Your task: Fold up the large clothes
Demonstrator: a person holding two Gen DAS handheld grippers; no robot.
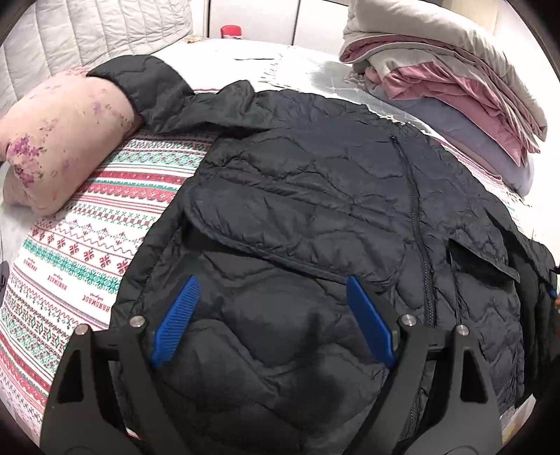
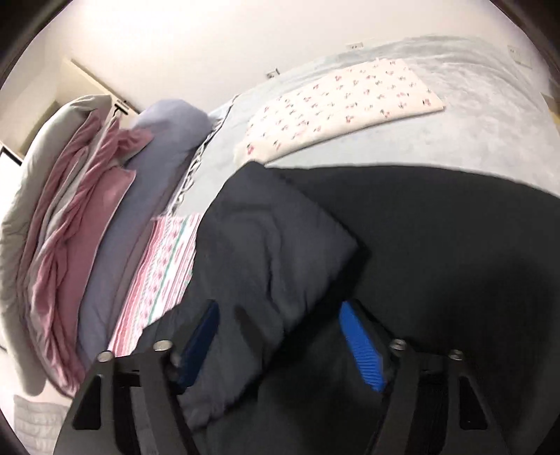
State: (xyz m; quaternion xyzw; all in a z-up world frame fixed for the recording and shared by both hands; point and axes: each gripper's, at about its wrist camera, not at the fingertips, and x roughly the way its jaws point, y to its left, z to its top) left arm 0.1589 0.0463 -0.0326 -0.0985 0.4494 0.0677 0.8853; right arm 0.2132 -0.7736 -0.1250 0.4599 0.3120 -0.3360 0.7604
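A black quilted jacket (image 1: pixel 315 196) lies spread front-up on the bed, its zipper (image 1: pixel 416 210) running down the middle. One sleeve (image 1: pixel 140 80) reaches up and left onto a pink floral pillow (image 1: pixel 66 140). My left gripper (image 1: pixel 273 283) hovers open over the jacket's lower left panel, with nothing pinched between its blue pads (image 1: pixel 178 315). The right wrist view is blurred. There my right gripper (image 2: pixel 278 311) stands partly open astride a raised fold of the jacket (image 2: pixel 273 245). The fold lies between the fingers, and I see no pad pressing on it.
A red, green and white patterned blanket (image 1: pixel 80 252) lies under the jacket. A stack of folded pink, grey and lilac bedding (image 1: pixel 455 87) sits at the far right. A folded white floral cloth (image 2: pixel 343 108) rests on the pale grey bedspread (image 2: pixel 472 140). A quilted headboard (image 1: pixel 87 31) stands behind the pillow.
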